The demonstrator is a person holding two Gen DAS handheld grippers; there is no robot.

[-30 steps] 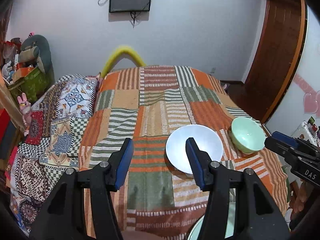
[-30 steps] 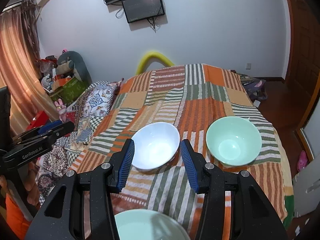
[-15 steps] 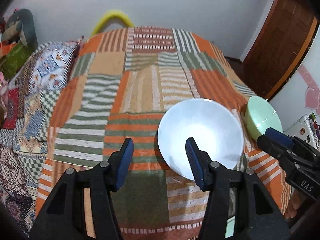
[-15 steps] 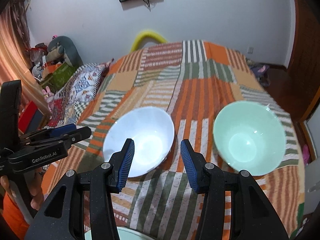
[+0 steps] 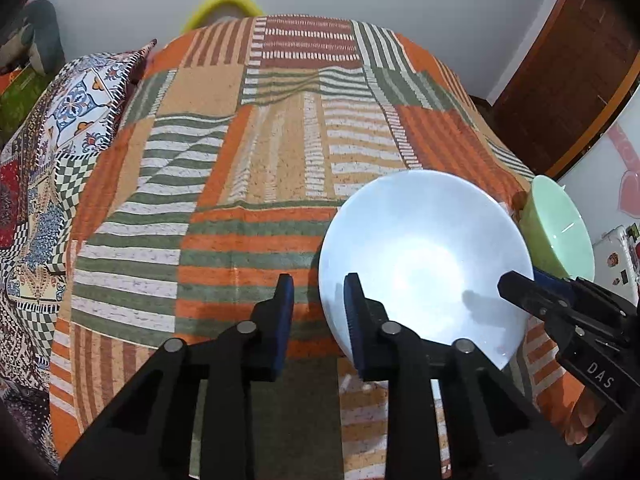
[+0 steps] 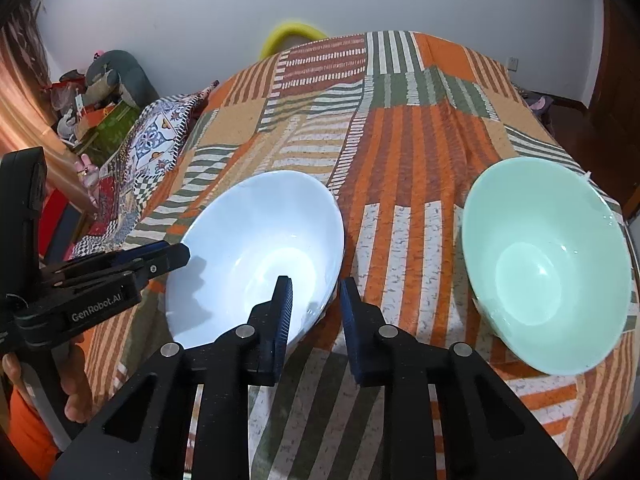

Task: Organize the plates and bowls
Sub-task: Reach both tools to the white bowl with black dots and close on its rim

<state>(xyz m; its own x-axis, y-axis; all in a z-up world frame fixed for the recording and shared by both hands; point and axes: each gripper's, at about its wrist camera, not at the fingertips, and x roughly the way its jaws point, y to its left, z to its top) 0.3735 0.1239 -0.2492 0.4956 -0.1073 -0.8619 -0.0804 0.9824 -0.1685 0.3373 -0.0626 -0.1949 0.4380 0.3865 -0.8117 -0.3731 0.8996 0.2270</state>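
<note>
A white bowl (image 5: 424, 256) and a mint-green bowl (image 5: 560, 232) sit upright side by side on a patchwork bedspread (image 5: 248, 160). My left gripper (image 5: 319, 308) straddles the white bowl's left rim, one pad inside and one outside. Its jaws are closing, and fabric still shows between the outer pad and the rim. In the right wrist view my right gripper (image 6: 316, 308) straddles the right rim of the white bowl (image 6: 256, 248). Its jaws are also closing, with a gap left at the inner pad. The green bowl (image 6: 544, 264) stands untouched to the right.
A patterned cover (image 5: 76, 100) lies along the bed's left side. A wooden door (image 5: 568, 60) is at the far right and a yellow curved tube (image 5: 224, 0) is behind the bed. A person's hand (image 6: 76, 384) holds the left gripper (image 6: 176, 254) at the bed's near left corner.
Both grippers have sunk toward the white bowl, which now fills much more of each view. Both pairs of jaws have narrowed to about half their earlier width, each over a rim.
</note>
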